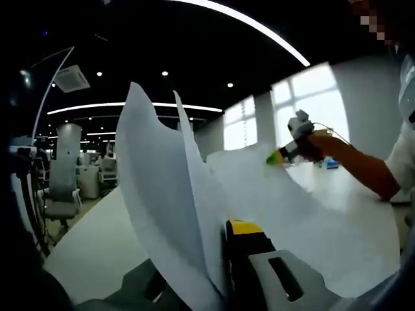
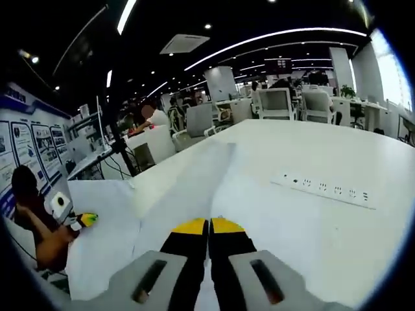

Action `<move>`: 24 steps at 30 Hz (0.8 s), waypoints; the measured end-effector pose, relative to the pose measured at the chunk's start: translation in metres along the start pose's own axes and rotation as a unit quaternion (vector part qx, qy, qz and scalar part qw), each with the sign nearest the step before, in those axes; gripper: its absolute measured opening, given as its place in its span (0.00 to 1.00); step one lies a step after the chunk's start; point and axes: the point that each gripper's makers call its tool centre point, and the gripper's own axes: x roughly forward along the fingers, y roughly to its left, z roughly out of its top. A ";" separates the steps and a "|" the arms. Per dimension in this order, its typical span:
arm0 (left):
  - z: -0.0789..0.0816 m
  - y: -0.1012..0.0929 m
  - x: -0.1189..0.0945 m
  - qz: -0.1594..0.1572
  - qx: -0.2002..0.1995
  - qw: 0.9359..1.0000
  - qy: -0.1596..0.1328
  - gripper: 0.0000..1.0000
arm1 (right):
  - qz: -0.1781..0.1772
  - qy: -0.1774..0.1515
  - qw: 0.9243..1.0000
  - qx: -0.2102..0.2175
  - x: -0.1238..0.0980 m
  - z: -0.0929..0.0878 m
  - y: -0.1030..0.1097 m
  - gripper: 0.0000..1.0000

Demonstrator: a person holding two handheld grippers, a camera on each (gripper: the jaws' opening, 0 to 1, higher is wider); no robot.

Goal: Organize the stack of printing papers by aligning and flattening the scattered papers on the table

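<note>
A bundle of white printing papers (image 1: pixel 168 194) stands lifted off the white table (image 1: pixel 97 246), bending and fanning apart at the top. My left gripper (image 1: pixel 224 259) is shut on its near edge; one yellow-tipped jaw shows and the sheets hide the other. At the far corner of the papers, the right gripper (image 1: pixel 277 155) is held by a hand. In the right gripper view, my right gripper (image 2: pixel 209 225) is shut on the papers (image 2: pixel 188 188), which stretch away from its yellow tips. The left gripper (image 2: pixel 85 219) holds the papers' other end at the far left.
A built-in power strip (image 2: pixel 324 188) runs across the table (image 2: pixel 311 149) to the right of the papers. Office chairs (image 2: pixel 275 103) stand along the far edge, and a chair (image 1: pixel 61 188) is off the table's left side. A person (image 2: pixel 150 116) sits at a desk behind.
</note>
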 end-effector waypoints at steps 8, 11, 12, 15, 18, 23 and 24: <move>-0.001 -0.001 0.001 -0.001 0.012 1.000 0.000 0.09 | -0.003 0.004 1.000 -0.001 0.002 -0.002 -0.003 0.00; -0.001 -0.002 0.001 -0.002 0.030 1.000 0.001 0.09 | 0.000 0.000 1.000 0.000 0.000 0.000 -0.001 0.00; -0.002 -0.002 0.002 -0.001 0.036 0.999 0.002 0.09 | 0.001 -0.001 1.000 -0.001 -0.001 0.002 0.000 0.00; -0.003 -0.003 0.002 -0.002 0.058 0.998 0.006 0.08 | 0.000 -0.003 1.000 -0.005 -0.001 0.003 0.001 0.00; -0.004 -0.003 0.002 -0.003 0.073 0.997 0.010 0.08 | -0.001 -0.001 1.000 -0.006 -0.001 0.002 0.000 0.00; -0.006 -0.001 0.002 -0.001 0.074 0.997 0.018 0.08 | -0.001 -0.001 1.000 -0.006 -0.002 0.002 0.000 0.00; -0.007 0.001 0.003 0.000 0.068 0.998 0.019 0.08 | -0.001 -0.001 1.000 -0.008 -0.003 0.003 0.000 0.00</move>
